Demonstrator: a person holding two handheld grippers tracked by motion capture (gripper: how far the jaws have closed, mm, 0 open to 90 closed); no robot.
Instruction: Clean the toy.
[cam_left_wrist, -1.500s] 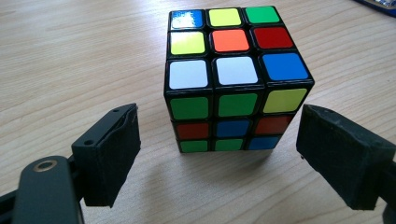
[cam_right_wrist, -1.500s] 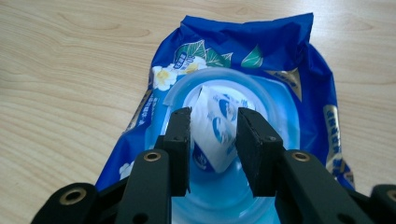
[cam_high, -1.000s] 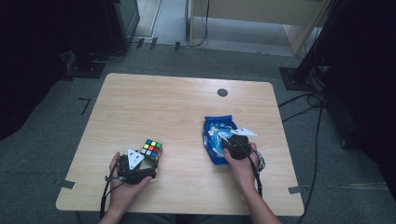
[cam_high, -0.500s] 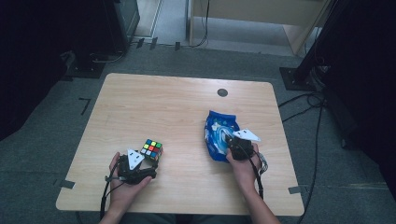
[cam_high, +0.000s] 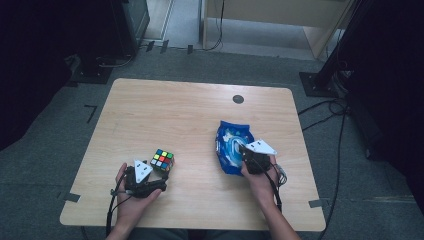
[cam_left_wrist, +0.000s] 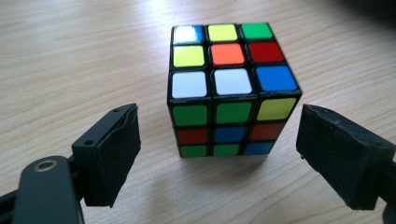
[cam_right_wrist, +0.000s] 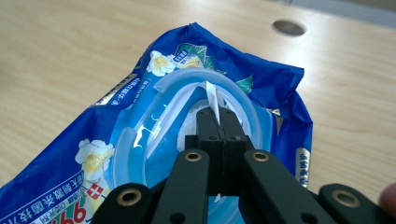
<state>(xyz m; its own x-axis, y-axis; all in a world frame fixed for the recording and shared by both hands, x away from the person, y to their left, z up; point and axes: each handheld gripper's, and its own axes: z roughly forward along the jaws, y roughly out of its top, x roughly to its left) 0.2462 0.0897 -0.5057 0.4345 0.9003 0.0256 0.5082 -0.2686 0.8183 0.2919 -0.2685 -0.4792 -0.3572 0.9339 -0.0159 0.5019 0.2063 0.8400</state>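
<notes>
Wooden worktop (cam_high: 190, 115), grey floor around. Right hand-held gripper (cam_right_wrist: 217, 122) jaws just closed, now pinching white wipe (cam_right_wrist: 211, 97) at opening of blue wipes pack (cam_high: 233, 145), right of centre; pull-out likely next. Left hand-held gripper (cam_left_wrist: 219, 144) spread, flanking puzzle cube (cam_left_wrist: 231, 88), not touching.

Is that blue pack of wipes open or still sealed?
Open: the blue wipes pack has its lid flap raised, and the right gripper pinches a white wipe.
</notes>
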